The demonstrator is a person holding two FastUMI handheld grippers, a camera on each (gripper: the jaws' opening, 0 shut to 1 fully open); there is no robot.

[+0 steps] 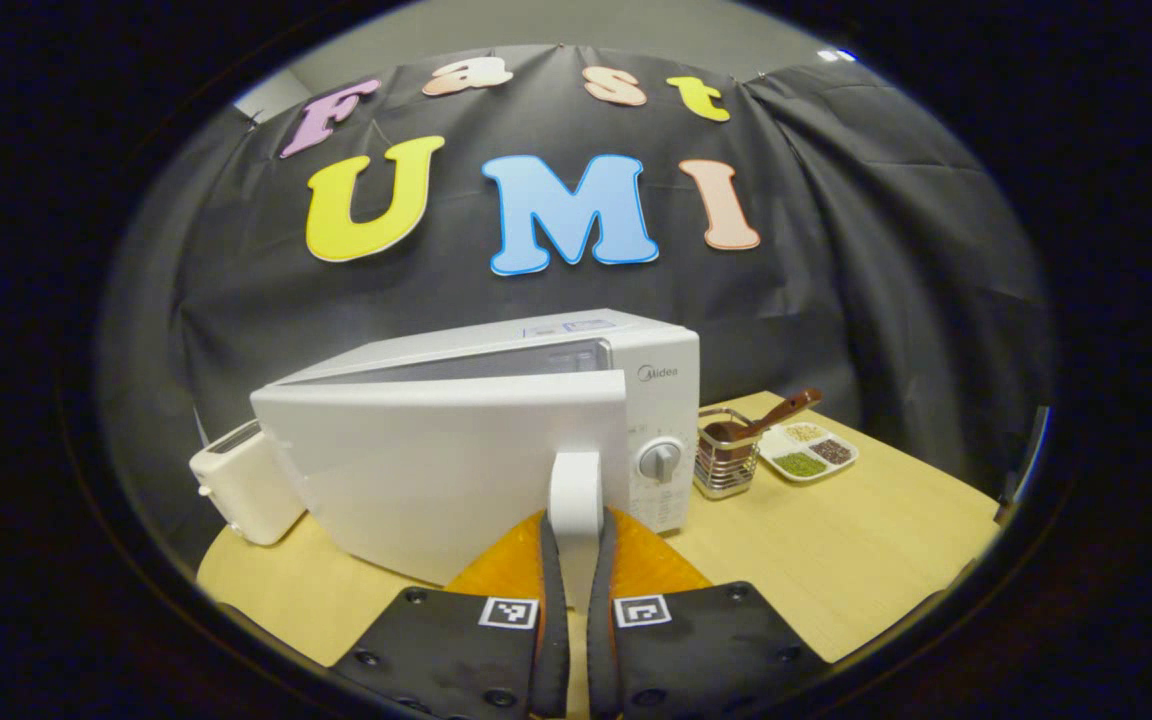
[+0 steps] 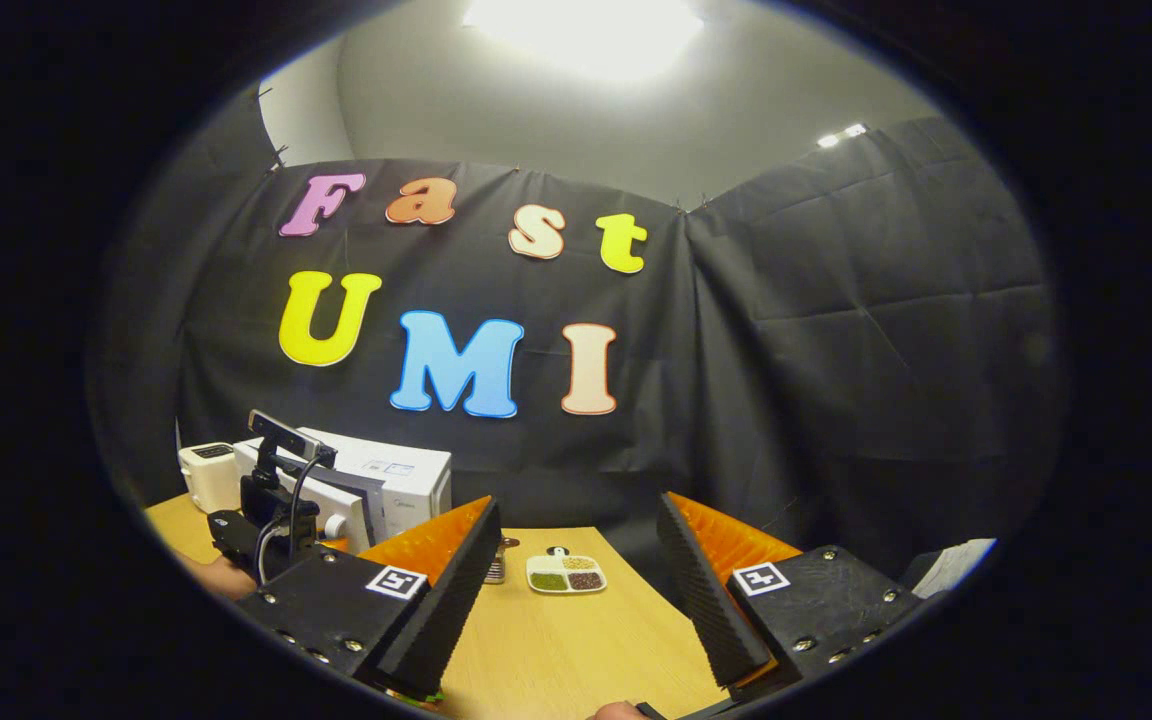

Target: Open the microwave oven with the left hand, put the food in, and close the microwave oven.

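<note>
We see a microwave oven (image 1: 476, 440) in smooth white plastic with a soft gloss, its door handle (image 1: 576, 500) equally smooth. The toaster (image 1: 246, 480) beside it looks like creamy, satin plastic. The tabletop (image 1: 866, 550) shows pale wood grain with a matt finish. A small basket (image 1: 721, 465) is shiny metal wire. The sectioned dish (image 1: 808, 450) appears glossy white. The booth wall (image 2: 836, 350) is matt, creased black cloth.

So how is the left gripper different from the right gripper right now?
The left gripper is closed tight on the microwave door handle, while the right gripper gapes wide open and holds nothing. The left gripper is up against the microwave; the right gripper hangs above the wooden table. Both carry square black-and-white tags.
</note>
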